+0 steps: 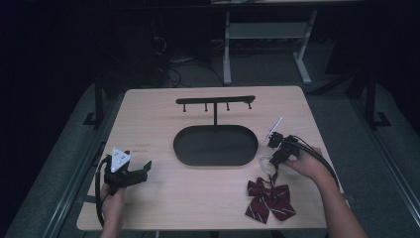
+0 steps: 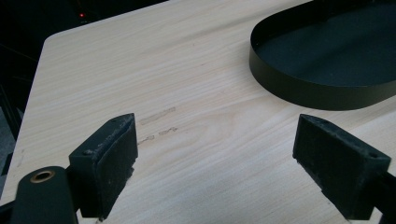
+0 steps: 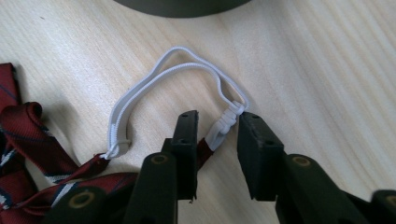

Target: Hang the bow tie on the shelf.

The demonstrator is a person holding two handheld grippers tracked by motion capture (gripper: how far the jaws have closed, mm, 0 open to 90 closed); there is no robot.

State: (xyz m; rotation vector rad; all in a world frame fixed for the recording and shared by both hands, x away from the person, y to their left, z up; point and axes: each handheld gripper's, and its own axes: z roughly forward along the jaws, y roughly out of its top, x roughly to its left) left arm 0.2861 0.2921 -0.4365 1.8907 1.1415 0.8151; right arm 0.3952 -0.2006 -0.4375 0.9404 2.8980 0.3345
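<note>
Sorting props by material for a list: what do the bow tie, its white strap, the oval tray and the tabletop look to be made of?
Bow tie: woven fabric, dark red with thin pale stripes, slight sheen, softly folded.
White strap: likely elastic cord with a small white clasp, probably plastic.
Oval tray: probably thin sheet metal, matt black, with a sharp upright rim.
Tabletop: pale wood grain, perhaps laminate.

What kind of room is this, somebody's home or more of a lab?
Probably a lab or test workspace: a bare light wooden table in a dark room, tangled black cables on the floor behind, a white-legged workbench, and a person working cabled handheld grippers.
</note>
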